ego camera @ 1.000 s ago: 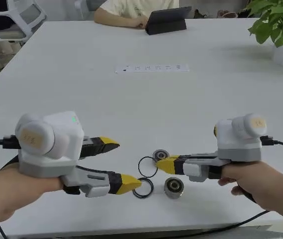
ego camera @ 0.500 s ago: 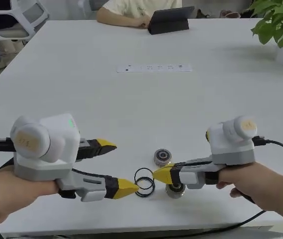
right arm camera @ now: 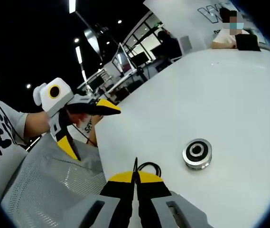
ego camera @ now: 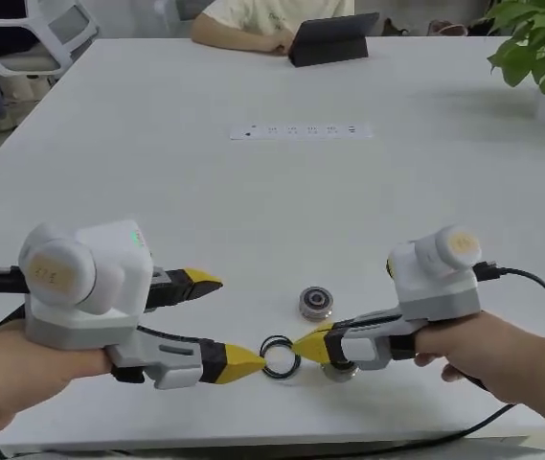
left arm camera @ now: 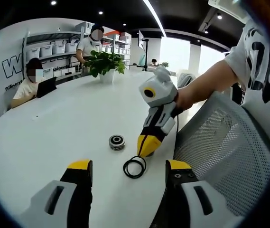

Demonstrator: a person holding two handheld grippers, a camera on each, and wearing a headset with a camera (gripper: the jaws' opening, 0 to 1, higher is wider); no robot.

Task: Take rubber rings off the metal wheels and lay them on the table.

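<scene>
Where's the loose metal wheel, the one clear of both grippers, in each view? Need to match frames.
Head view: metal wheel low centre, just beyond the black rubber rings.
Left gripper view: metal wheel left of centre, up-left of the black rubber rings.
Right gripper view: metal wheel right of centre, right of the black rubber rings.
Shared landmark: the rings, lying close beside the wheel in all three.
</scene>
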